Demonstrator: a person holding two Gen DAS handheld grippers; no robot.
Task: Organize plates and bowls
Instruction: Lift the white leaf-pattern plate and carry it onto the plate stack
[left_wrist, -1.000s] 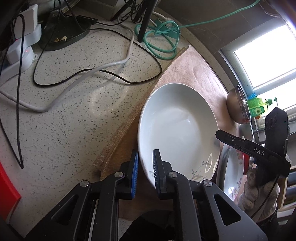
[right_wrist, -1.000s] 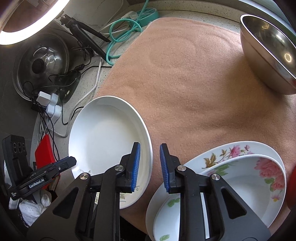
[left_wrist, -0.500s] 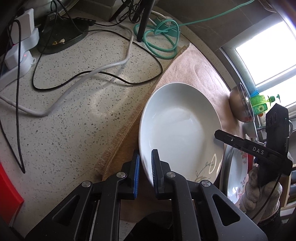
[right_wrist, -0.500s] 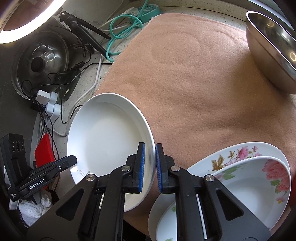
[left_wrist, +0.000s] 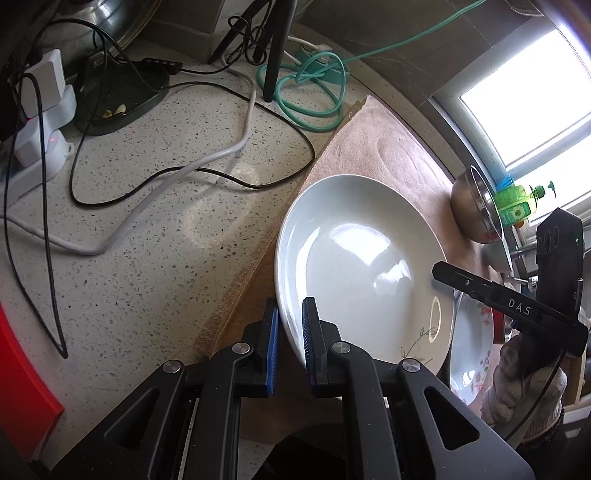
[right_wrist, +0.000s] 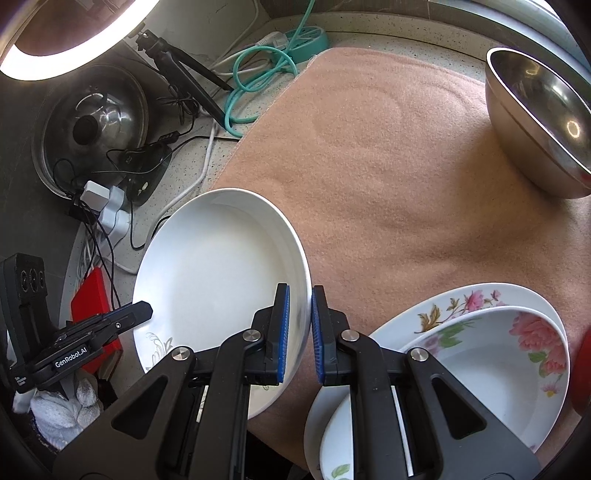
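A white deep plate (left_wrist: 354, 254) with a small grey leaf print lies at the left edge of the pink mat (right_wrist: 388, 155). My left gripper (left_wrist: 289, 347) is shut on its near-left rim. My right gripper (right_wrist: 300, 332) is shut on its right rim, and the plate shows in the right wrist view (right_wrist: 218, 266) too. The plate looks tilted and raised off the mat. A flowered plate (right_wrist: 476, 299) with a flowered bowl (right_wrist: 491, 362) in it lies to the right. A steel bowl (right_wrist: 535, 122) stands at the mat's far right.
Left of the mat the speckled counter (left_wrist: 147, 240) carries black and white cables, a coiled green cable (left_wrist: 310, 96), white plugs (left_wrist: 40, 122) and a tripod leg. A pot lid (right_wrist: 88, 125) leans at the back. A red object (right_wrist: 92, 302) lies near the front left.
Both grippers have closed from slightly open onto opposite rims of the white plate. The plate has risen a little and tilted between them.
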